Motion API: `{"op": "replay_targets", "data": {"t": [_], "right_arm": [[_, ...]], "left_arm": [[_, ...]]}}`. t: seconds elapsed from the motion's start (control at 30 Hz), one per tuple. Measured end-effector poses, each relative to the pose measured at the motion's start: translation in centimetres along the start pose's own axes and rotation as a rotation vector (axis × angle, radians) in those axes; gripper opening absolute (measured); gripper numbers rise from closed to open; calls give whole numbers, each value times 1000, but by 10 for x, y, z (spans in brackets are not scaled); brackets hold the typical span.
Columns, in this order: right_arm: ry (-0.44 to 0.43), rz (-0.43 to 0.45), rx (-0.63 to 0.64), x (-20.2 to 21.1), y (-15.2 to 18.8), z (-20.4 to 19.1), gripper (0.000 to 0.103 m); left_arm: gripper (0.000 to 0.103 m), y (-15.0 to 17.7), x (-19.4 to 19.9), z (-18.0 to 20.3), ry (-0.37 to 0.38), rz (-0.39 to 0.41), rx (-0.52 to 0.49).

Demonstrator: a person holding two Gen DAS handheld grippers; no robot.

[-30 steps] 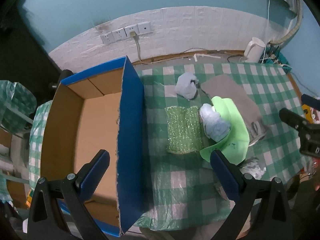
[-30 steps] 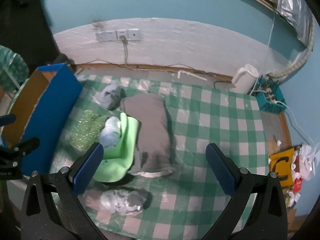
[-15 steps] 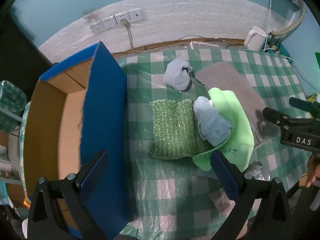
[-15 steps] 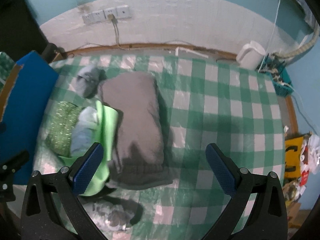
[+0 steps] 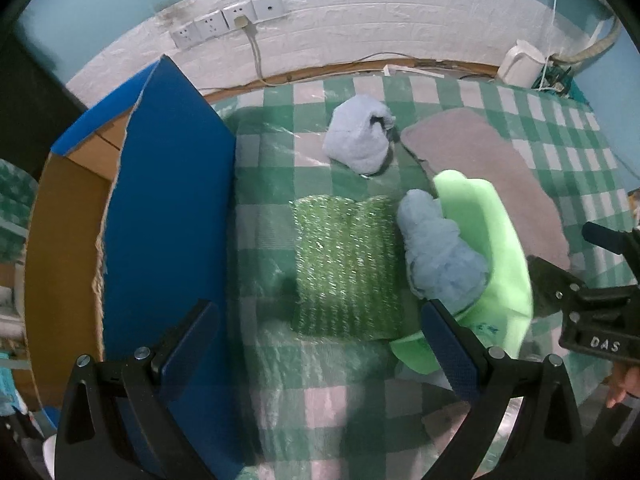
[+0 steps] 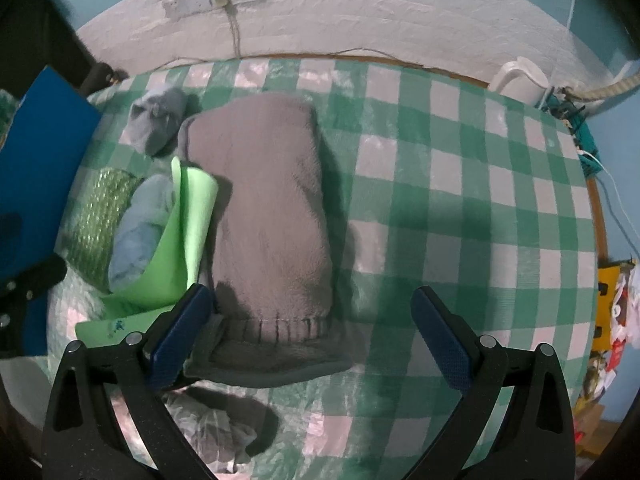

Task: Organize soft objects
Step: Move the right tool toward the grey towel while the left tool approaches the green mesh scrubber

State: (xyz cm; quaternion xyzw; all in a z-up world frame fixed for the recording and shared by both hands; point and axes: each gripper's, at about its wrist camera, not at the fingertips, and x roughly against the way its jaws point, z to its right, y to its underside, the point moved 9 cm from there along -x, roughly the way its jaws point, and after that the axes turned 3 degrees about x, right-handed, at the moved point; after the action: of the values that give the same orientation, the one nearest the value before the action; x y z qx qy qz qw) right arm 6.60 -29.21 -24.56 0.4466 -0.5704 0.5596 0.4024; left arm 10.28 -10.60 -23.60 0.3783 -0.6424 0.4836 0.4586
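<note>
Soft things lie on a green checked tablecloth (image 5: 280, 360). A sparkly green pad (image 5: 344, 268) lies flat, with a light blue cloth (image 5: 436, 252) in a curled green foam sheet (image 5: 504, 256) to its right. A blue-grey cloth bundle (image 5: 360, 138) lies behind them. A folded grey towel (image 6: 272, 216) lies to the right. My left gripper (image 5: 316, 344) is open and empty above the pad's near edge. My right gripper (image 6: 308, 332) is open and empty, low over the towel's near end; it also shows in the left wrist view (image 5: 592, 304).
An open cardboard box with blue outer walls (image 5: 160, 216) stands at the left of the table. A crumpled silvery plastic wrap (image 6: 208, 428) lies near the front edge. A white kettle (image 6: 520, 80) and cables sit at the back right by the wall.
Both grippers have moved forward and down toward the table. The left one has shifted right from over the box to over the green pad. The right one has closed in on the grey towel.
</note>
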Motion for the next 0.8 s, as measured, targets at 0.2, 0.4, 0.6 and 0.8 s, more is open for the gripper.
{"op": "replay_targets", "data": {"t": [0.2,0.4,0.6,0.8], "right_arm": [[-60,-26,49,-9,5,-13,71],[-67,-29,72,-6,9,-10,40],[-5,-50,49,-6,17,17,26],[42,-47,57,-5,20,29,26]], "left_arm": [[101,-1,0,2,-12,9,-26],[101,-2,-1,12,11,11,-50],[101,-2,-16,10,17,-28,-25],[101,-8,-25,7,2,-44,-18]]}}
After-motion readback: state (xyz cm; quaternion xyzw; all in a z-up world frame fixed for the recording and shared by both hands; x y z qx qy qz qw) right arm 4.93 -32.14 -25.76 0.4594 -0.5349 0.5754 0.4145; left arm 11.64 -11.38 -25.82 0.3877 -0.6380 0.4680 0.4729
